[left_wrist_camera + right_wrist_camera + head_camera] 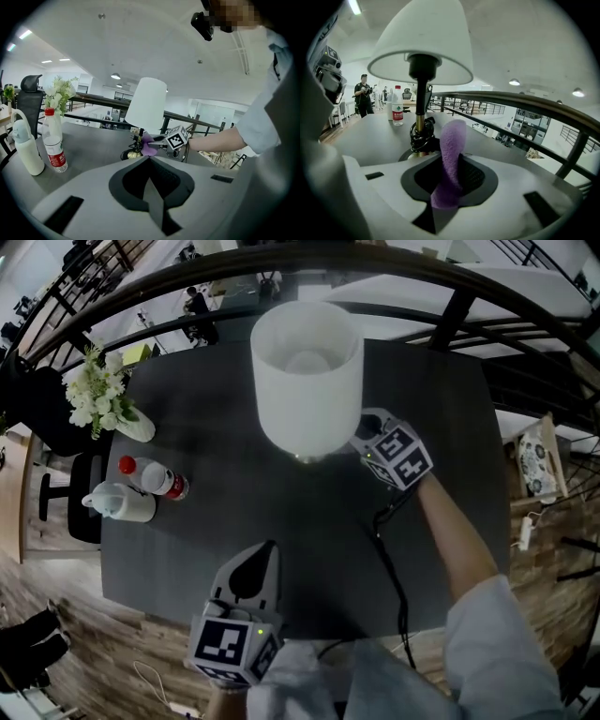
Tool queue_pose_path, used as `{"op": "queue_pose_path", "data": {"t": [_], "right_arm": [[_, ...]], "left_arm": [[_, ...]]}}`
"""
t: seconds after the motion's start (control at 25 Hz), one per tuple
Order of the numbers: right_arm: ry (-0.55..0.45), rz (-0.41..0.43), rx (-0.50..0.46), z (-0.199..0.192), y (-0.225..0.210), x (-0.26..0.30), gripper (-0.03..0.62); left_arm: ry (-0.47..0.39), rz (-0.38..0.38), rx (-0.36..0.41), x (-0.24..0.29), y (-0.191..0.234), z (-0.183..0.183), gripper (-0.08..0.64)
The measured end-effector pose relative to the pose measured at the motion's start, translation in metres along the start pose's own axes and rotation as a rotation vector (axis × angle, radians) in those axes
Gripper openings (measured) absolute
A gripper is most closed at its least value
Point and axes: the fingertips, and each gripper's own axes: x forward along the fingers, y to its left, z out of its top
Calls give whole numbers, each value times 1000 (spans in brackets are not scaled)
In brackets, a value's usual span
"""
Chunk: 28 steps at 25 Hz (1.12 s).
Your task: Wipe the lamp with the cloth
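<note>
Right gripper (451, 164) clamps the cloth (453, 140) just beside the lamp (419, 70) stem. Left gripper (149, 163) is closed, empty, well apart from the lamp.

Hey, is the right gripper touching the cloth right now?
Touching: the right gripper view shows the right gripper with its jaws shut on the purple cloth.

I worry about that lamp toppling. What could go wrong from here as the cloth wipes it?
The right tool holds the cloth close to the thin stem of the lamp; a sideways push might tip it, since the left tool hangs back, steadying nothing. The cloth could also snag on the cord coiled round the stem.
</note>
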Motion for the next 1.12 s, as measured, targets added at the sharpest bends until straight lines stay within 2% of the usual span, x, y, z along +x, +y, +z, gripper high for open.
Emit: {"op": "queue_pose_path", "data": {"t": [0.28, 0.48, 0.92, 1.12], "right_arm": [[61, -45, 67, -33, 33, -5, 95], [84, -66, 76, -47, 63, -12, 95], [98, -122, 120, -38, 122, -6, 95], [92, -123, 140, -24, 149, 8, 95]], "left_arm": [[1, -8, 2, -10, 9, -3, 9], [1, -14, 7, -16, 19, -4, 9], [-4, -50, 19, -25, 31, -1, 9], [-7, -56, 21, -30, 40, 0, 9]]}}
